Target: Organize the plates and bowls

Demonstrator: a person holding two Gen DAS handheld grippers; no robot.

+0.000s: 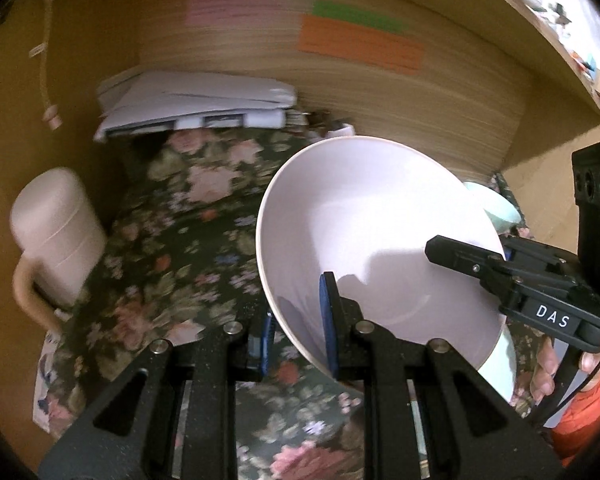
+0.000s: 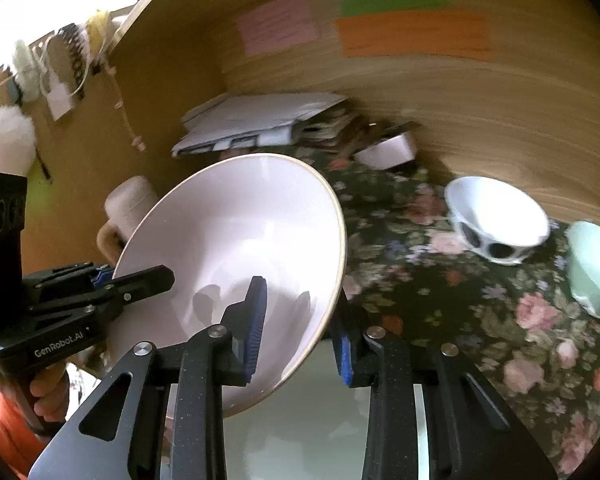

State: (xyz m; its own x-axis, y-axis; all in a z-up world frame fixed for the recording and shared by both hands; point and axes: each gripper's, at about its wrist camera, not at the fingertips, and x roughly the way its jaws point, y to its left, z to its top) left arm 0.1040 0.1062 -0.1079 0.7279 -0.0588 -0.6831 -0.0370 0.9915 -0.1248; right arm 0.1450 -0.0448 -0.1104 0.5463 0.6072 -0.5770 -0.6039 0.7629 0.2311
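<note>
A: Main item — a wide pale pink bowl (image 1: 372, 240), glossy inside, thin tan rim, tilted up on edge above the floral cloth (image 1: 172, 248) on the counter.

B: And the grip on it?

A: The left gripper (image 1: 300, 332) is clamped on its rim, one blue-padded finger inside the bowl, the other outside. The right gripper (image 2: 300, 332) is clamped on the opposite rim the same way — wall of the bowl pinched between its pads. In the left wrist view the right gripper (image 1: 480, 264) shows reaching in at the bowl's far edge.

B: Other dishes?

A: A white bowl (image 2: 500, 220) with dark spots sits on the cloth, well apart to the right in the right wrist view, and a mint green bowl (image 2: 592, 268) just beside it. A small white dish (image 2: 388, 152) stands near the back wall, next to a stack of papers (image 2: 260, 124).

B: Left side?

A: A cream lidded jug (image 1: 56, 236) with a handle, on the cloth's edge. Something pale green lies under the pink bowl; can't tell what.
</note>
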